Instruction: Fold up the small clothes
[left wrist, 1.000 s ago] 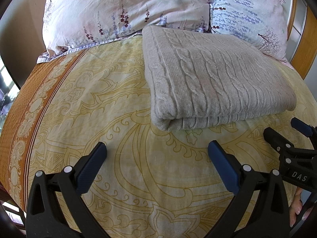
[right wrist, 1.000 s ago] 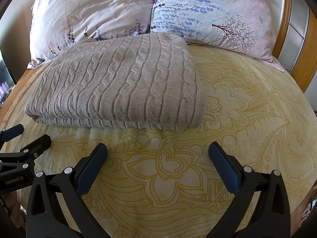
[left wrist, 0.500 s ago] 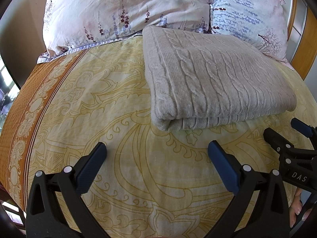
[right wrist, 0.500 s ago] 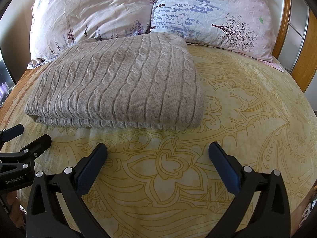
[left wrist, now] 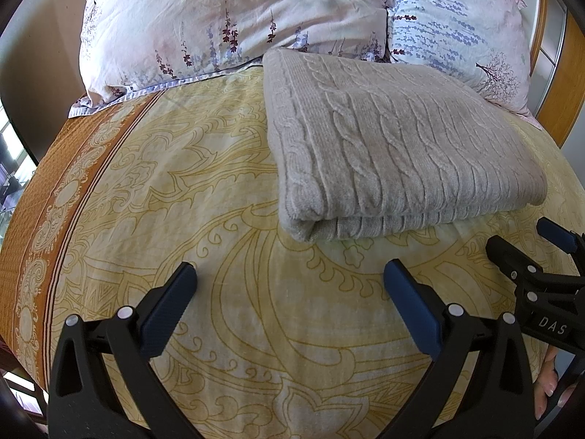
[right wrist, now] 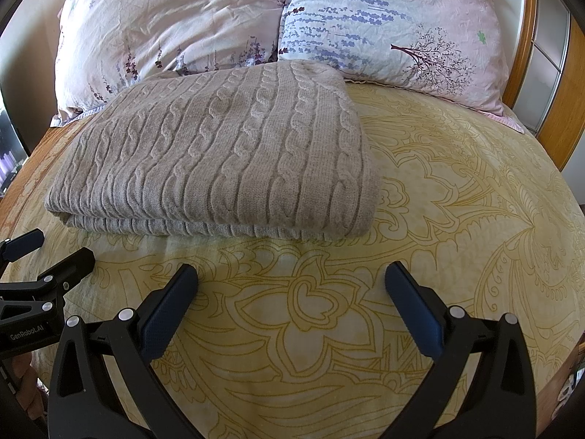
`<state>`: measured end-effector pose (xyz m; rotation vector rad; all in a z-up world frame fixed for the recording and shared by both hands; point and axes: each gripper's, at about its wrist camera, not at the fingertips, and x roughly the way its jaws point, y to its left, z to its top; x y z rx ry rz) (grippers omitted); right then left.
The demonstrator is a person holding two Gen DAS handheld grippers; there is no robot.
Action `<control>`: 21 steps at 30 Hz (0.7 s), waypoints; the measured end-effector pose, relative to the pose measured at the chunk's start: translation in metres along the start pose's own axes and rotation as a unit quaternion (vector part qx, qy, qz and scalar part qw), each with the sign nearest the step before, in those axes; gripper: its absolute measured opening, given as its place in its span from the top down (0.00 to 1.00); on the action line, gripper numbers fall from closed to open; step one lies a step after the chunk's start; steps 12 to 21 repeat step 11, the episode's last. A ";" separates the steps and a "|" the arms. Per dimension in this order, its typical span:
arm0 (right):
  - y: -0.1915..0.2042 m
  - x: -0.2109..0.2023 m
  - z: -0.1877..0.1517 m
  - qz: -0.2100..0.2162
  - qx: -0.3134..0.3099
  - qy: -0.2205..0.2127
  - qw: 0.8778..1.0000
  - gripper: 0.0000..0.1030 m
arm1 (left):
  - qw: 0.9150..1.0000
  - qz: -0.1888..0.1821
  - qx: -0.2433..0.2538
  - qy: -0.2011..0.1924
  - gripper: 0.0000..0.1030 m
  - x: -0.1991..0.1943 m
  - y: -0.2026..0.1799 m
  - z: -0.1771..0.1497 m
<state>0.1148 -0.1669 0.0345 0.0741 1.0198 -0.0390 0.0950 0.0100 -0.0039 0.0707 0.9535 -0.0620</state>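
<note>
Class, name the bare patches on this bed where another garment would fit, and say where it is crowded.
Free: the yellow bedspread right of the folded knit sweater, and the strip between the sweater and both open grippers. Also left of it, up to the orange border. Crowded: the head end, where the pillows touch the sweater.

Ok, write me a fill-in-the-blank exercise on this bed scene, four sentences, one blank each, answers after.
1. The grey cable-knit sweater lies ____ on the yellow bedspread, not spread out.
2. The left gripper has its jaws ____ and holds nothing.
3. Behind the sweater, ____ floral pillows lean at the head of the bed.
4. The right gripper hovers over the bedspread, ____ the sweater's near edge.

Missing words: folded; open; two; short of
</note>
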 end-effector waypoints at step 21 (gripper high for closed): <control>0.000 0.000 0.000 0.000 0.000 0.000 1.000 0.01 | 1.000 0.000 -0.001 0.000 0.02 0.000 0.000 -0.001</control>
